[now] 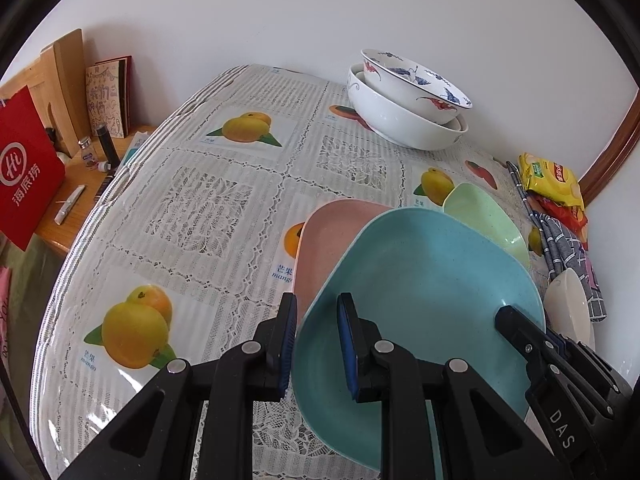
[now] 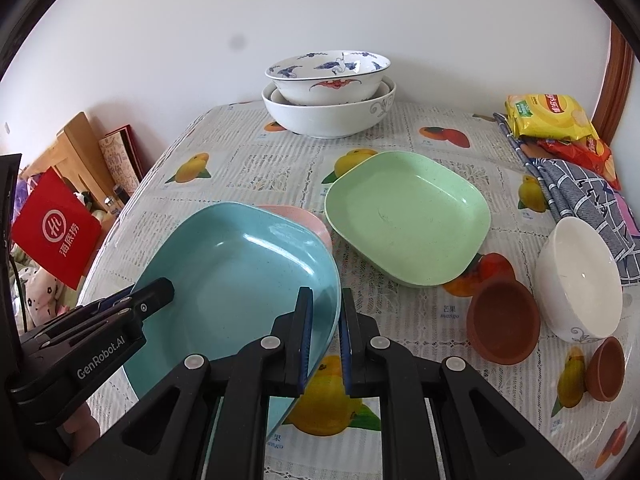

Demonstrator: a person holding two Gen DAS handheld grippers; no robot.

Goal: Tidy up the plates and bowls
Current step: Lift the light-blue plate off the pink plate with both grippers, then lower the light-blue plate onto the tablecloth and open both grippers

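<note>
Both tongs grip the blue plate (image 2: 240, 264) at opposite rims: the left tongs (image 1: 318, 344) are clamped across its left edge, one finger inside the well and one outside, and the right tongs (image 2: 324, 340) are clamped on its right edge in the same manner. Held this way, the blue plate sits over the pink plate (image 1: 324, 240), which lies on the bench (image 1: 192, 208) and shows only along its far and left margins; whether the two plates touch cannot be determined. A green plate (image 2: 408, 216) lies just beside them to the right. Nested white bowls (image 2: 328, 104) stand at the far edge, and a single white bowl (image 2: 580, 276) and two brown cups (image 2: 504, 324) stand to the right. Risk: the grips bear on thin, smooth rims, so uneven lift between the two hands would probably tilt the blue plate and let it slip from one grip. Releasing while the corners are misaligned with the pink plate would likely leave the stack skewed and rocking. Sideways travel to the right could strike the green plate. Orientation: the blue plate faces well-up, and its long axis appears to run from the near edge toward the far wall, angled slightly left.
</note>
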